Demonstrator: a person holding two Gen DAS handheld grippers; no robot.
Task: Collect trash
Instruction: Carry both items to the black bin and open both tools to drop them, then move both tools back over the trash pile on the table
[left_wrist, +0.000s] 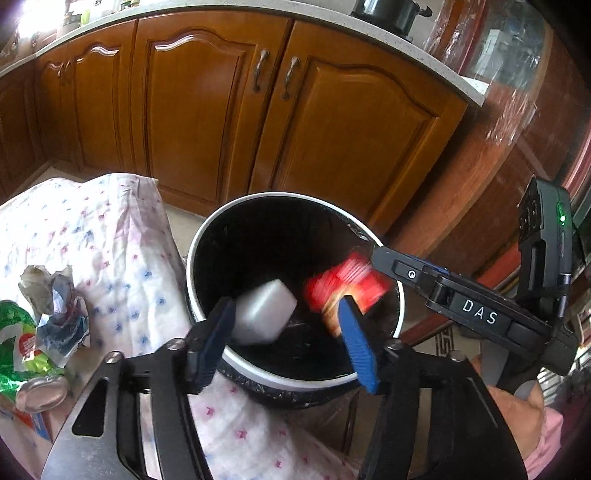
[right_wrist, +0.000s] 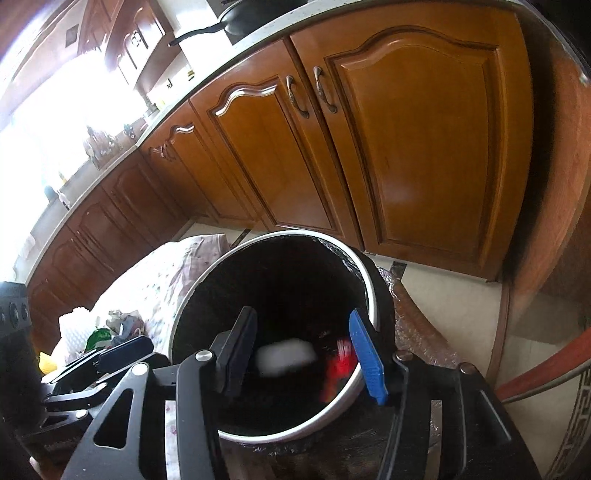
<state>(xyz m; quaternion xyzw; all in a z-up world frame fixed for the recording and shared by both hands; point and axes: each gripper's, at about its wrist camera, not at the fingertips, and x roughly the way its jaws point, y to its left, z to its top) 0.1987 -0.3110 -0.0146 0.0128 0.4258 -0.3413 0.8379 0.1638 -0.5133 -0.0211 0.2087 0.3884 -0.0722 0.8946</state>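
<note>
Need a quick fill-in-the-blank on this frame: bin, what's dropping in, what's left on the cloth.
1. The bin has a black liner and a ____ rim.
2. Blurred over the bin's mouth are a white block and a ____ packet.
3. The left gripper and right gripper both stand ____, gripping nothing.
4. The crumpled paper lies on the ____ cloth.

Missing words: white; red; open; floral
</note>
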